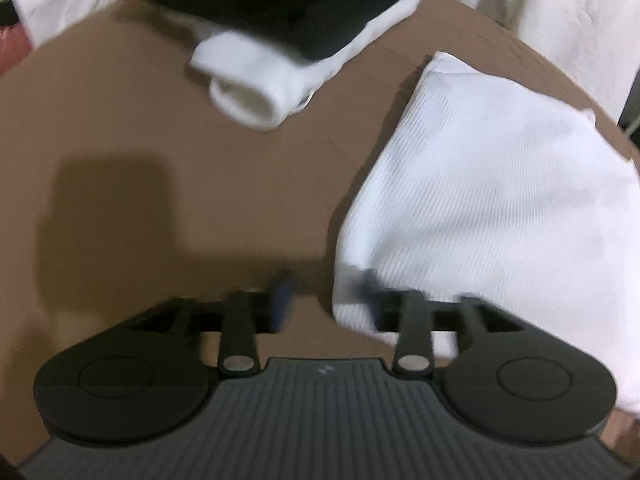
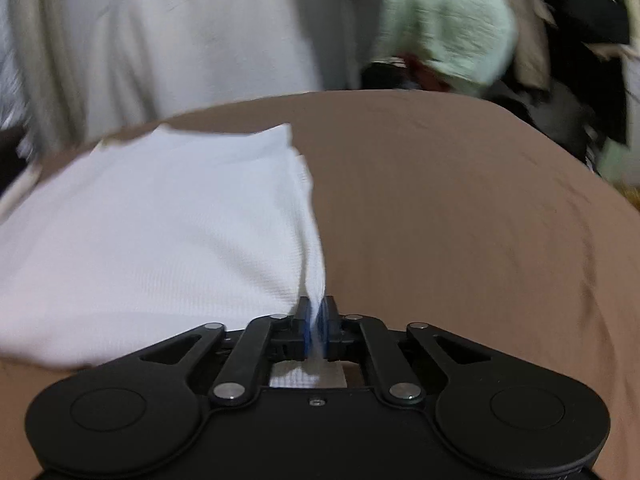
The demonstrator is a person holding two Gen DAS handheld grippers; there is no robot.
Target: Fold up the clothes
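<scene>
A white ribbed garment (image 1: 488,200) lies folded on the brown surface (image 1: 160,128), at the right of the left wrist view. My left gripper (image 1: 326,294) is open; its right finger touches the garment's near left edge, its left finger is over bare surface. In the right wrist view the same white garment (image 2: 160,232) spreads to the left, and my right gripper (image 2: 317,326) is shut on its near right corner, cloth pinched between the blue pads. Both views are motion-blurred.
A stack of folded black and white clothes (image 1: 296,28) sits at the far side of the brown surface. White fabric (image 2: 180,40) hangs behind the surface. A pale green towel (image 2: 444,36) and dark clutter lie beyond the far right edge.
</scene>
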